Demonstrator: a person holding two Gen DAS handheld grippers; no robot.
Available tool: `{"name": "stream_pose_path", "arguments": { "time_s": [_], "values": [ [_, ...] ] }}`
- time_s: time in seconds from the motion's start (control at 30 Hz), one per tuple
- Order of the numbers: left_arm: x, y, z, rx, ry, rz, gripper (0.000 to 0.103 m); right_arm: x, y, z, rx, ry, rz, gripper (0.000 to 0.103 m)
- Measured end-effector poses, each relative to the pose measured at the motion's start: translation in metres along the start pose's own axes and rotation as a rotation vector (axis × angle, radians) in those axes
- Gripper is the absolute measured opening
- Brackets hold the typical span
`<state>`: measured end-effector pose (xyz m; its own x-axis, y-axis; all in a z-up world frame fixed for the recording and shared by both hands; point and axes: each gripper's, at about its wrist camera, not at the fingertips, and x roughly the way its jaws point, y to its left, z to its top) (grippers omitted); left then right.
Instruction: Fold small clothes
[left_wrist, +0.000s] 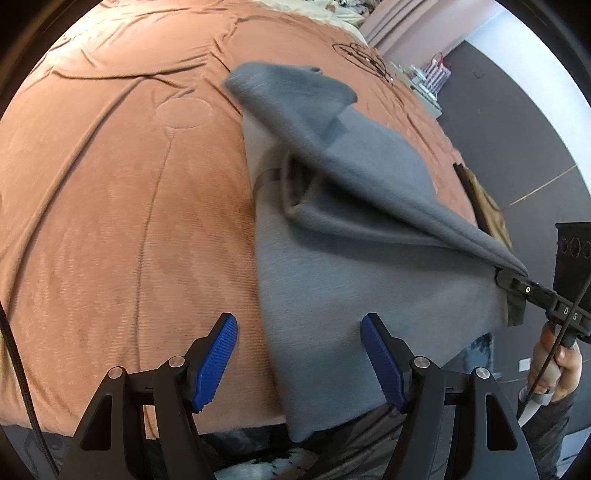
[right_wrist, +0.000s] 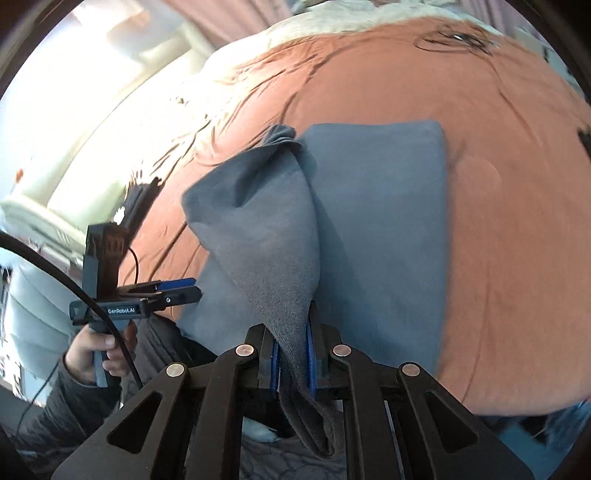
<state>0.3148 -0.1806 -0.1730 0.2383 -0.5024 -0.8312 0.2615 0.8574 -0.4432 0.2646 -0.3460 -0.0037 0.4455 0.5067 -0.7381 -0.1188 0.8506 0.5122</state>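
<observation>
garment (left_wrist: 369, 266): grey matt fleecy cloth; bedspread (left_wrist: 110, 184): rust ribbed cloth; pads (left_wrist: 216, 358): blue ridged plastic

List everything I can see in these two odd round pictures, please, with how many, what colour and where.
grey garment: one, blue-grey, lying on the bed, one edge lifted up
bedspread: one, rust orange, covering the bed under the garment
curtain: one, dusty pink, beyond the far end of the bed
brown item: one, at the bed's edge, too unclear to name
left gripper: one, black with blue pads, open above the garment's near part
right gripper: one, black with blue pads, shut on the lifted edge
hands: two, each around a gripper handle
sleeve: dark, on the left arm
</observation>
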Motion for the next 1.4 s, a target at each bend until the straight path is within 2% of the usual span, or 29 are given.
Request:
{"name": "stream_pose_path", "arguments": {
  "time_s": [0.2,0.43,0.5,0.63,0.73,0.83,0.93,0.97,1.0,1.1,1.2,1.4],
  "values": [
    [0.012,-0.005,0.001,0.025,0.015,0.065,0.069,0.006,-0.044,-0.021,0.093,-0.012,0.015,0.008],
    [0.019,-0.011,0.003,0.073,0.040,0.137,0.060,0.010,-0.071,-0.024,0.164,-0.019,0.112,0.008],
    [0.016,-0.011,0.004,0.056,0.043,0.120,0.059,0.007,-0.073,-0.025,0.169,-0.023,0.133,0.008],
    [0.005,-0.014,0.000,0.036,0.038,0.003,0.059,0.008,-0.075,-0.030,0.177,-0.033,0.147,0.008],
    [0.003,-0.022,-0.006,0.077,0.040,0.011,0.060,0.010,-0.067,-0.028,0.164,-0.039,0.152,0.008],
    [0.009,-0.024,-0.010,0.067,0.057,-0.006,0.060,0.007,-0.061,-0.021,0.160,-0.050,0.163,0.008],
    [0.017,-0.027,-0.012,0.076,0.060,0.023,0.060,0.004,-0.054,-0.015,0.147,-0.051,0.149,0.008],
    [0.020,-0.028,-0.014,0.079,0.059,0.031,0.056,0.004,-0.053,-0.015,0.143,-0.047,0.138,0.008],
    [0.021,-0.028,-0.016,0.077,0.054,0.039,0.041,0.003,-0.053,-0.015,0.137,-0.042,0.118,0.009],
    [0.021,-0.023,-0.016,0.059,0.042,0.039,0.017,0.003,-0.055,-0.018,0.137,-0.034,0.070,0.009],
    [0.017,-0.014,-0.017,0.037,0.033,-0.009,0.013,0.002,-0.058,-0.023,0.157,-0.033,0.063,0.009],
    [0.012,0.016,-0.022,-0.071,0.023,-0.138,0.011,-0.002,-0.048,-0.026,0.164,-0.049,0.031,0.008]
  ]
}}
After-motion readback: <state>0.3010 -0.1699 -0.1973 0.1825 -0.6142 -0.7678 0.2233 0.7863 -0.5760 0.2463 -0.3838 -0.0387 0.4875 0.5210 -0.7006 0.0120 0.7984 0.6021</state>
